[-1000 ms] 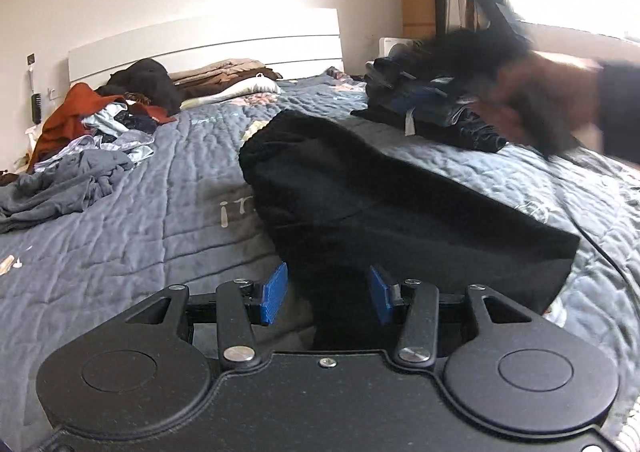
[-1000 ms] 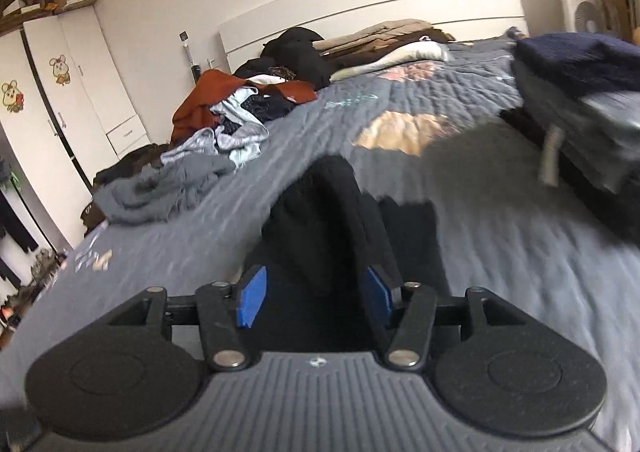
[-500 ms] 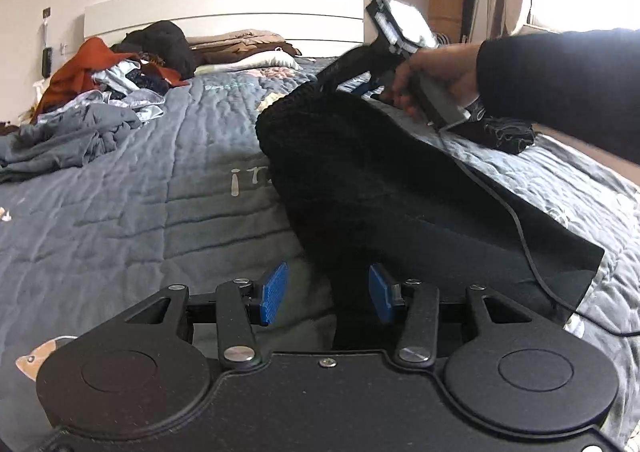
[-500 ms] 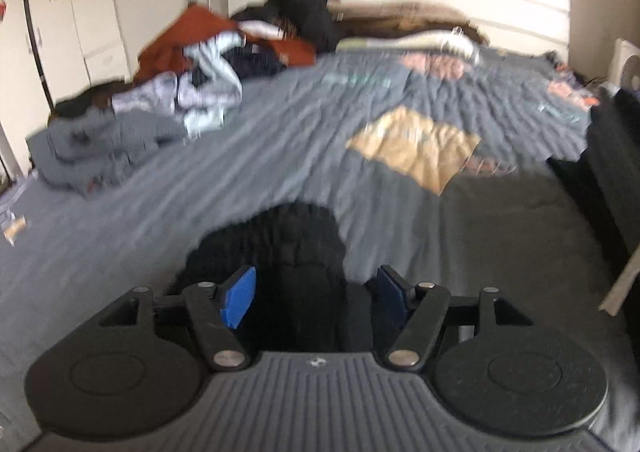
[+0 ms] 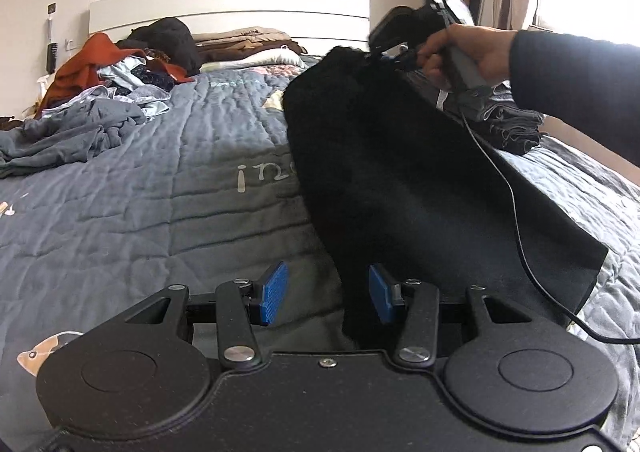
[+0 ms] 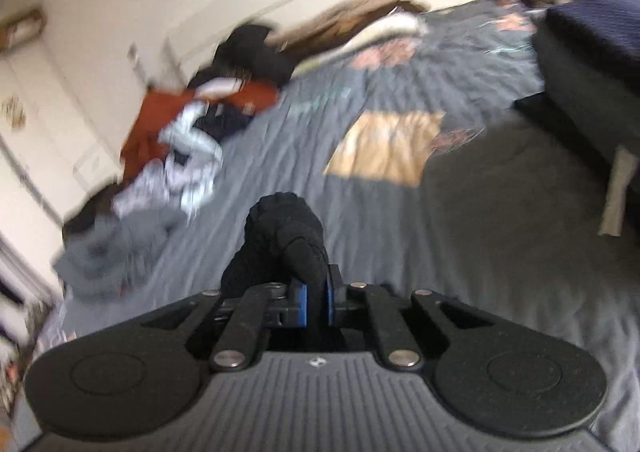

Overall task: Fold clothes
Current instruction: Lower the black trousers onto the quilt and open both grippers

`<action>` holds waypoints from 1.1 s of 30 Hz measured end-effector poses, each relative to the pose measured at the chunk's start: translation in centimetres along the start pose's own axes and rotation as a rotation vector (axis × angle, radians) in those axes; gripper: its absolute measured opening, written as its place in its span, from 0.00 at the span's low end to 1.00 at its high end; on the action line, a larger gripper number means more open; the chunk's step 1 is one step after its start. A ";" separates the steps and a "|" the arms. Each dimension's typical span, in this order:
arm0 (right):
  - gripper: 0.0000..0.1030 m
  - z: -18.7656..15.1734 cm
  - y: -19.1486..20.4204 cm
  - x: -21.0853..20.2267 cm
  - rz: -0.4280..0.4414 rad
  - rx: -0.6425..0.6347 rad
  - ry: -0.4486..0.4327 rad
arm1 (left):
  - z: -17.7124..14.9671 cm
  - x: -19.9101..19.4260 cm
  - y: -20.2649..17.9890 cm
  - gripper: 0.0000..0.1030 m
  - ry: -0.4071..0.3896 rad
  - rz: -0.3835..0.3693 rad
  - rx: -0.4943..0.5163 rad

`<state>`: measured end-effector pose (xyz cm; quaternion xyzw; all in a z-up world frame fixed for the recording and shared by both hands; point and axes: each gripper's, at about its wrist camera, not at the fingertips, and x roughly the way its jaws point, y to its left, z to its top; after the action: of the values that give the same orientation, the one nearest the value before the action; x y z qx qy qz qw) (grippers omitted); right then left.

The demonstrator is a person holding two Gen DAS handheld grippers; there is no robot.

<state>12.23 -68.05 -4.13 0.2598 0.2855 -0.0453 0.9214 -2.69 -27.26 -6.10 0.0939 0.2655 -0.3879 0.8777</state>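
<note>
A black garment [image 5: 384,155] lies on the grey quilted bed [image 5: 160,187], its far end lifted. My left gripper [image 5: 326,298] is open, blue pads apart; the garment's near end hangs between them against the right pad. My right gripper [image 6: 316,304] is shut on a bunched fold of the black garment [image 6: 286,236]. In the left wrist view the right gripper [image 5: 390,49] holds the garment's far end up above the bed, held by a hand in a dark sleeve.
A heap of unfolded clothes [image 5: 92,99] lies at the bed's far left. A stack of folded dark clothes [image 5: 504,119] sits at the right, also in the right wrist view [image 6: 592,63]. Pillows and a white headboard [image 5: 228,11] are behind. A cable [image 5: 516,211] trails over the garment.
My right gripper reached over the garment's far end, closed on it and lifted it off the bed. My left gripper stayed open at the near end.
</note>
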 end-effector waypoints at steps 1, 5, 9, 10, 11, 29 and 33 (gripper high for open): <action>0.08 0.0 -0.9 -0.3 -0.008 0.027 -0.017 | 0.0 0.0 0.0 0.44 0.002 -0.002 0.001; 0.09 -1.7 -4.7 2.1 -0.073 0.059 0.048 | -0.1 0.3 -0.2 0.44 0.018 -0.017 0.015; 0.16 -5.1 -7.9 5.1 -0.094 0.107 0.107 | -0.3 0.5 -0.4 0.44 0.026 -0.015 0.031; 0.19 -5.8 -8.6 5.2 -0.087 0.122 0.088 | -0.2 0.5 -0.3 0.44 0.027 -0.017 0.027; 0.25 -6.2 -9.0 5.1 -0.080 0.135 0.073 | -0.2 0.5 -0.3 0.44 0.028 -0.017 0.023; 0.39 -17.8 -3.1 -15.7 0.152 0.058 0.099 | 0.2 -0.7 -2.6 0.49 -0.010 -0.161 0.038; 0.34 -22.4 -5.4 -17.0 -0.020 0.048 0.137 | -0.6 -0.2 -4.5 0.49 0.025 -0.184 0.109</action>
<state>-14.42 -62.46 -12.98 0.2815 0.3496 -0.0436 0.8926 -6.38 -29.98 -6.33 0.1216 0.2624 -0.4796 0.8285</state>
